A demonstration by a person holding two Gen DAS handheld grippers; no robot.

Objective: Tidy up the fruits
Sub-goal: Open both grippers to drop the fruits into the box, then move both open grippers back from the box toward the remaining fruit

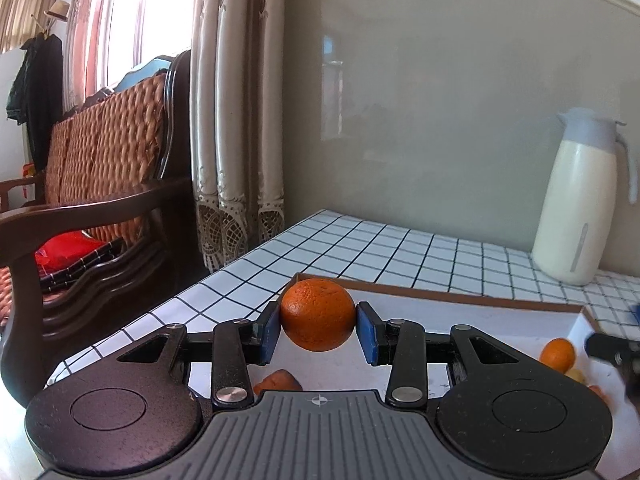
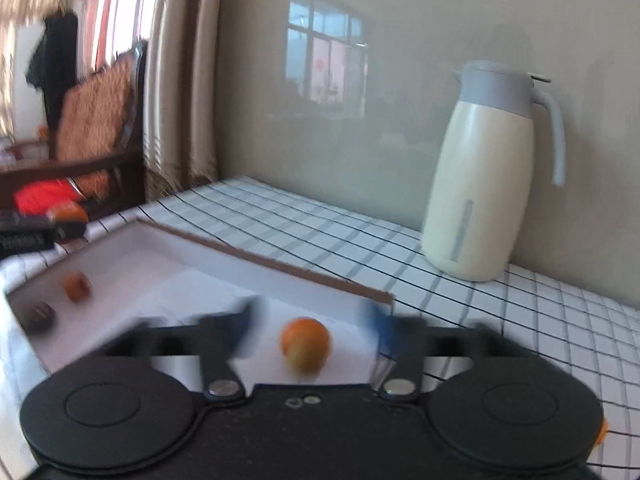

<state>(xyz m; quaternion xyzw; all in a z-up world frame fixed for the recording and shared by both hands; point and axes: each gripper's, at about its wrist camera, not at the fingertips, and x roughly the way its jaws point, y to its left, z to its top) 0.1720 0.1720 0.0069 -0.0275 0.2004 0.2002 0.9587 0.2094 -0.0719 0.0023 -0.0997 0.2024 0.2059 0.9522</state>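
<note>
We can read no words, brand names or numbers in either view. The only mark we find is a small crosshair sign on the ribbed plate of the left gripper (image 1: pixel 318 322), near its front edge. The jug (image 2: pixel 486 172) bears a plain grey strip with no lettering that we can make out, and blur hides any finer print.

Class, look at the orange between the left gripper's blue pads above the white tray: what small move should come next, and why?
Probably lower the left gripper a little further and then let go. Its orange hangs above the white tray, where other fruits already lie, and the pads barely hold it. The right gripper stands open over its own small orange.
</note>
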